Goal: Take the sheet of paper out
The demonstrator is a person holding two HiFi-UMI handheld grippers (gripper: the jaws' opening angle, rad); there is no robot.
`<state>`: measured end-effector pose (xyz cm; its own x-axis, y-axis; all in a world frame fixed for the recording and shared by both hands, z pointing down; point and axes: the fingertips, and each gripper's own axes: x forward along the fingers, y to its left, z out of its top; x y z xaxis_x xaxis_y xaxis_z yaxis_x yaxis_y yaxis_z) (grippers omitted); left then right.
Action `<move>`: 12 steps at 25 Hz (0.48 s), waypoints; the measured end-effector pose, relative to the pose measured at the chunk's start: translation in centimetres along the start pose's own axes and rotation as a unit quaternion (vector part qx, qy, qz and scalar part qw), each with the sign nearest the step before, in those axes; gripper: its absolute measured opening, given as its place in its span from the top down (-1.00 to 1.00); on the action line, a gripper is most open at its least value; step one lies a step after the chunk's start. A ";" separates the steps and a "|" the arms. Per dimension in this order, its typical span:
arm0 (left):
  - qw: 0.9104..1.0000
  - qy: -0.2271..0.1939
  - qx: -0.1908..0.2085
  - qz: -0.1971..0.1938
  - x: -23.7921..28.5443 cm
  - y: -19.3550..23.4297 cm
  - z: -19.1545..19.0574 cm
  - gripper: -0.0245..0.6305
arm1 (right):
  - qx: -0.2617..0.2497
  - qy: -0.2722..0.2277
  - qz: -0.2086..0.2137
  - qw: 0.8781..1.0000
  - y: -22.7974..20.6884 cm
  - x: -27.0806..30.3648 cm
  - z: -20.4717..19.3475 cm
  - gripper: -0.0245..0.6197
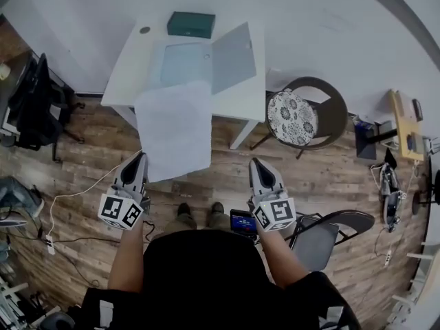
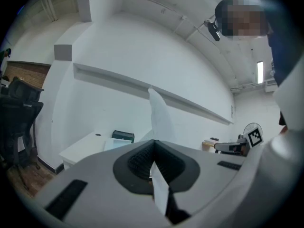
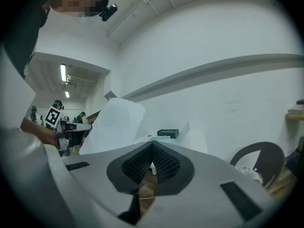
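Observation:
A white sheet of paper (image 1: 172, 129) hangs in the air in front of the white table (image 1: 130, 57), reaching from the table's front edge out over the wooden floor. My left gripper (image 1: 142, 157) is shut on its lower left corner. In the left gripper view the sheet (image 2: 159, 120) stands edge-on, pinched between the shut jaws of that gripper (image 2: 153, 156). A clear plastic folder (image 1: 196, 62) lies open on the table. My right gripper (image 1: 256, 162) is to the right of the sheet, apart from it, shut with nothing in it (image 3: 152, 156); the paper (image 3: 111, 127) shows at its left.
A dark green box (image 1: 191, 24) sits at the table's back edge. To the right of the table is a round chair with a patterned cushion (image 1: 294, 115). A folding chair (image 1: 330, 236) is by my right arm, a black office chair (image 1: 34, 102) at far left, and a white cable (image 1: 75, 192) crosses the floor.

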<state>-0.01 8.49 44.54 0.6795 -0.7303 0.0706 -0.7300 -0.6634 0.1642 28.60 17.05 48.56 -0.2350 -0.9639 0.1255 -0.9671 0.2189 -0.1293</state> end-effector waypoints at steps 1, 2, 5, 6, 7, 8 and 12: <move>1.000 0.001 0.001 -0.002 -0.3 0.4 0.2 0.92 | 0.006 0.006 -0.001 1.000 0.4 0.3 -0.3 0.90; 1.000 0.001 0.001 -0.002 -0.6 0.9 0.3 0.92 | 0.008 0.010 0.000 1.000 0.9 0.6 -0.5 0.90; 1.000 0.004 -0.006 0.004 -1.5 2.2 0.0 0.92 | -0.005 0.006 0.008 1.000 2.6 1.5 0.0 0.90; 1.000 0.006 -0.009 0.007 -1.7 2.6 -0.2 0.92 | -0.011 0.003 0.011 1.000 3.0 1.6 0.3 0.90; 1.000 0.008 -0.011 0.009 -1.9 2.9 -0.5 0.92 | -0.015 -0.001 0.013 1.000 3.4 1.7 0.5 0.90; 1.000 0.010 -0.013 0.011 -2.1 3.0 -0.8 0.92 | -0.018 -0.004 0.015 1.000 3.6 1.8 0.7 0.90; 1.000 0.012 -0.015 0.016 -2.8 3.1 -1.1 0.92 | -0.027 -0.008 0.019 0.999 4.0 1.3 1.0 0.90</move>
<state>-4.03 8.66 45.93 0.6580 -0.7463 0.1003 -0.7488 -0.6345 0.1914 24.55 16.53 47.24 -0.2695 -0.9573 0.1049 -0.9617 0.2618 -0.0811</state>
